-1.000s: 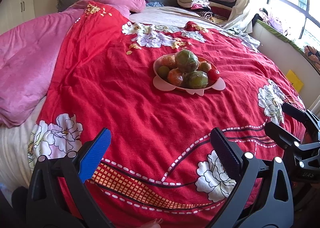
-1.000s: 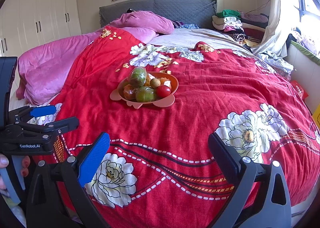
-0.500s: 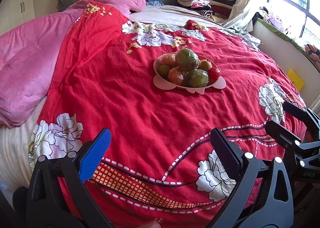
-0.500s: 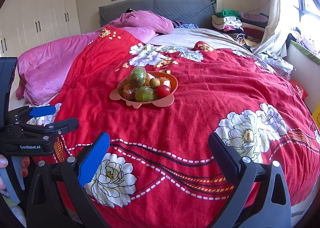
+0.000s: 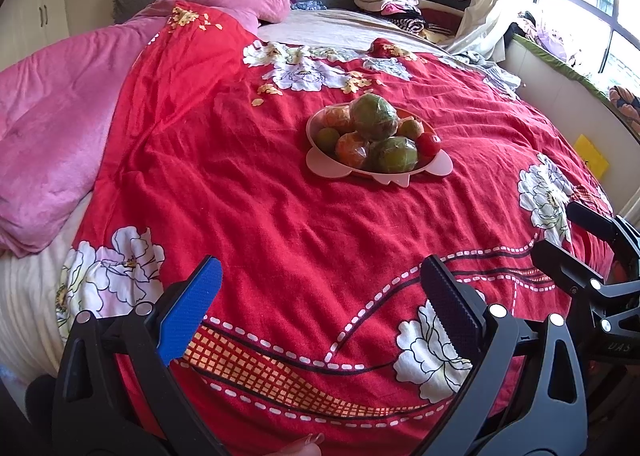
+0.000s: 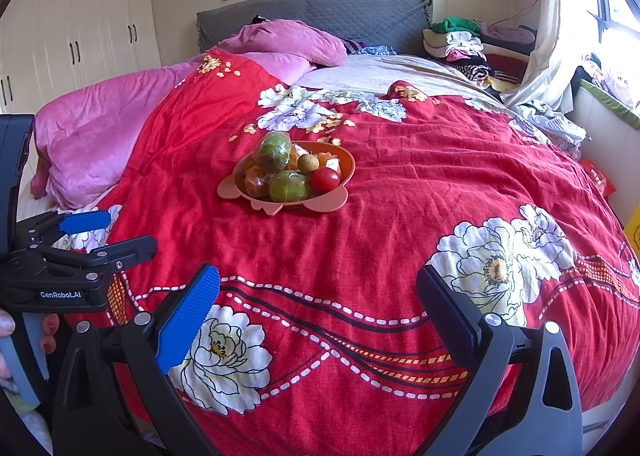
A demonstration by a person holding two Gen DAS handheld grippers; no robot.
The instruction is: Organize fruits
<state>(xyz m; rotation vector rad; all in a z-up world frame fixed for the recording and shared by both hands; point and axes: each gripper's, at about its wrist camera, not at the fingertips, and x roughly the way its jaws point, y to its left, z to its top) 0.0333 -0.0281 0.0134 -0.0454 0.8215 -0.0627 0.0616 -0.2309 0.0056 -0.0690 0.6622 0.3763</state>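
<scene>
The fruit sat piled in a pink plate point(image 5: 402, 177) out in the middle of the bed, on the red floral quilt point(image 5: 280, 216), and nothing was touching it. On top of the heap rode a big green wrapped fruit point(image 5: 374, 116), with a second green wrapped one point(image 5: 394, 154) low at the front, right beside a small red tomato point(image 5: 429, 144) at the plate's right edge. An orange wrapped fruit point(image 5: 351, 150) leaned against the front green one, a small green fruit point(image 5: 327, 138) tucked in at the left, and from the right wrist view a small brown round fruit point(image 6: 308, 163) showed just above the tomato. Well short of the plate, the left gripper point(image 5: 326, 294) hung over the near end of the quilt, jaws spread wide, blue pad one side and black pad the other, nothing between them. The right gripper point(image 6: 320, 296) was the same story: wide apart, empty, hovering above the white flower prints at the near end of the bed, far from the plate. Each gripper showed up at the edge of the other's camera. Off to the left lay a pink blanket point(image 6: 100, 136), a grey headboard point(image 6: 320, 16) stood behind, folded clothes point(image 6: 460, 44) were stacked at the far right corner, and white wardrobes point(image 6: 80, 16) lined the left wall.
</scene>
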